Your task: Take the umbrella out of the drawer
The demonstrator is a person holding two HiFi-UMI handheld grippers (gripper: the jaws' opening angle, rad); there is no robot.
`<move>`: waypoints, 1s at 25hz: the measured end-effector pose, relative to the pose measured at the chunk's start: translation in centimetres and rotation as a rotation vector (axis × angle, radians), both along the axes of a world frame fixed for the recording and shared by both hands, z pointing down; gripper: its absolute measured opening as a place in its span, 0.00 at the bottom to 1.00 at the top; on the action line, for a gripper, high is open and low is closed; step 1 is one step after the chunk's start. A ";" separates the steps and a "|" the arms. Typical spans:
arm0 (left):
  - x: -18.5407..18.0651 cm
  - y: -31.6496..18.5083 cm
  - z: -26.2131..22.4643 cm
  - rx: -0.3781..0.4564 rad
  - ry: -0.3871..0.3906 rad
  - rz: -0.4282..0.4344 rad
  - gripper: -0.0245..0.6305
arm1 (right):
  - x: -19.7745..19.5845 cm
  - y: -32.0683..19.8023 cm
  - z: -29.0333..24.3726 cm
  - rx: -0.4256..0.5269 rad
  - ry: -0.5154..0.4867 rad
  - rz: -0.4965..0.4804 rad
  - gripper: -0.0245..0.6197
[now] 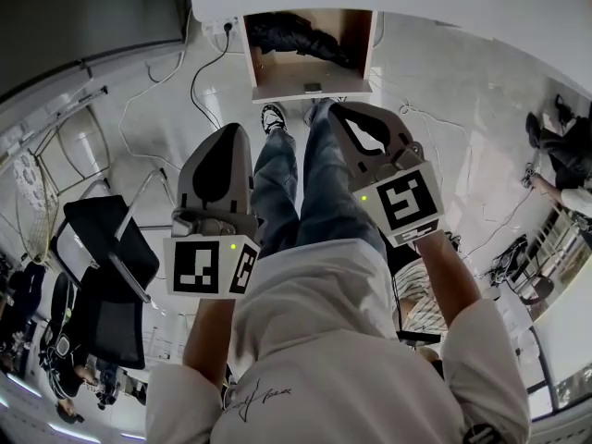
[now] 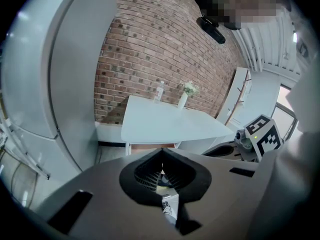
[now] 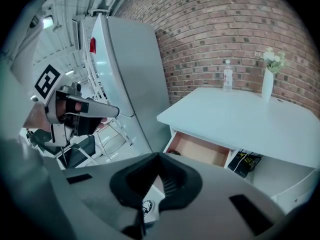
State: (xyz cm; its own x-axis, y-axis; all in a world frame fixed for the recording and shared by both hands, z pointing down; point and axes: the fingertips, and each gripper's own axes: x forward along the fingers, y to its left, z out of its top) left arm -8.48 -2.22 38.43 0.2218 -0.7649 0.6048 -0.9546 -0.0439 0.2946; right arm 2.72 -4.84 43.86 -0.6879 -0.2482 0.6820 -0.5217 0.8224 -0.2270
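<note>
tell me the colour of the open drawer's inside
The drawer is light tan wood inside; right gripper view.

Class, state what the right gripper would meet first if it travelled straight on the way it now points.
Probably the open drawer, though depth is unclear and the floor before it may come first.

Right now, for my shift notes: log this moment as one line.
drawer: open | umbrella: inside, untouched | left gripper: shut, empty | right gripper: shut, empty

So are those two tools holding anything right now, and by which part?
Nothing is held. The left tool and the right tool both have their jaws together and empty; the umbrella lies in the open drawer.
</note>
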 end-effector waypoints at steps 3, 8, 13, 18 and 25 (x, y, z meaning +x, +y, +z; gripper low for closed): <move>0.3 0.0 0.7 -0.009 0.000 -0.008 0.06 | 0.0 -0.2 1.4 -0.010 0.010 -0.017 0.05; 1.2 0.4 2.0 -0.032 0.005 -0.015 0.06 | -0.1 -0.2 3.6 -0.021 0.025 -0.041 0.05; 2.4 0.6 3.1 -0.041 0.019 -0.022 0.06 | 0.2 -0.6 5.5 -0.019 0.035 -0.049 0.05; 3.2 0.8 4.5 -0.064 0.027 -0.027 0.06 | 0.5 -1.1 7.6 -0.023 0.052 -0.051 0.05; 3.5 0.4 6.8 -0.085 0.038 -0.037 0.06 | 0.4 -2.2 11.2 -0.026 0.086 -0.053 0.05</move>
